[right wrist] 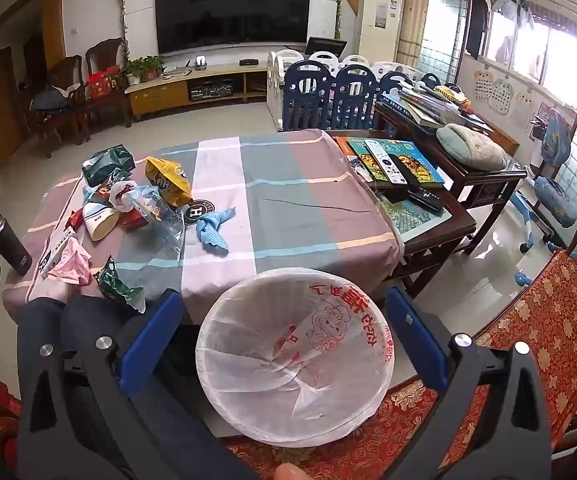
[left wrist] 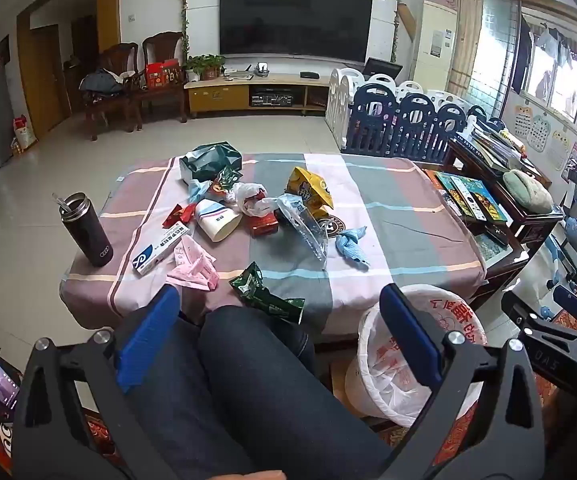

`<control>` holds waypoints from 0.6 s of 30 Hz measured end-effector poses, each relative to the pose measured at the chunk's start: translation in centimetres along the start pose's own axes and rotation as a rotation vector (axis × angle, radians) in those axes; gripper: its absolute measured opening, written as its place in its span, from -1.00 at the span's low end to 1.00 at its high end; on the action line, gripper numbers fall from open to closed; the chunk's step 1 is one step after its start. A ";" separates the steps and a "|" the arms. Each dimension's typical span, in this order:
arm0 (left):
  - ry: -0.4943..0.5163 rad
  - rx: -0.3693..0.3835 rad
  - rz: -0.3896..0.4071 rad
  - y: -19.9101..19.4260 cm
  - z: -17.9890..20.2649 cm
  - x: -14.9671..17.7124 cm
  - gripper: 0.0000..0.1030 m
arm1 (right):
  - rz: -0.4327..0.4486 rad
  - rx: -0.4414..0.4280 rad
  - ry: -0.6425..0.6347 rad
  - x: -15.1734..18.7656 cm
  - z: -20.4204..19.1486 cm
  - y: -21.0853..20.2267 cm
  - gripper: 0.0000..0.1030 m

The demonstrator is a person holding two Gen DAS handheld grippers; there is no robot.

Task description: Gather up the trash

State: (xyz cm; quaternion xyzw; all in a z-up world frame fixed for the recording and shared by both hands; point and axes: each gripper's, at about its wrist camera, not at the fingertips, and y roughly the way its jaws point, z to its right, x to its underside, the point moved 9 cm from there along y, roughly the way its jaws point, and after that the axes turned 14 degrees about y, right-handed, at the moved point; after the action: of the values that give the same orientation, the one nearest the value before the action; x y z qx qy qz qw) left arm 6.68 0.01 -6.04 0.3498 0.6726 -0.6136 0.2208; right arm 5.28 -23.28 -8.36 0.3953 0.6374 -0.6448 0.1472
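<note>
Trash sits clustered on the left half of my worktop [left wrist: 368, 216]: green wrapper [left wrist: 266, 300] at the near edge, crumpled pink paper [left wrist: 194, 266], tipped paper cup [left wrist: 218, 220], yellow snack bag [left wrist: 310, 190], clear plastic bag [left wrist: 308, 228]. Lined waste bin [right wrist: 294, 356] stands empty on the floor, just beside the near edge.

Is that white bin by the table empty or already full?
Empty: the bin shows only its bare white liner, creased and printed red inside.

The dark brown steel thermos flask [left wrist: 87, 229] carries the four-ring Audi emblem low on its side; a round dark badge [right wrist: 200, 213] printed on the striped tablecloth shows a big "H"; red Chinese characters, upside down and unreadable, mark the white bin liner [right wrist: 340, 316]
</note>
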 end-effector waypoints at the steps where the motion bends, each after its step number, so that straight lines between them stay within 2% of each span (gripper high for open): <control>1: 0.000 0.000 0.001 0.0 0.0 0.0 0.94 | 0.001 -0.001 0.001 0.0 0.0 0.0 0.94; 18: -0.001 -0.003 0.004 0.0 -0.1 0.0 0.94 | -0.003 -0.007 0.010 0.0 0.0 0.0 0.94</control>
State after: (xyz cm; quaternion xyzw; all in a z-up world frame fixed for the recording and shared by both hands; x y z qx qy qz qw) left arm 6.71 0.05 -6.02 0.3506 0.6728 -0.6122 0.2229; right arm 5.30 -23.24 -8.39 0.3970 0.6411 -0.6408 0.1443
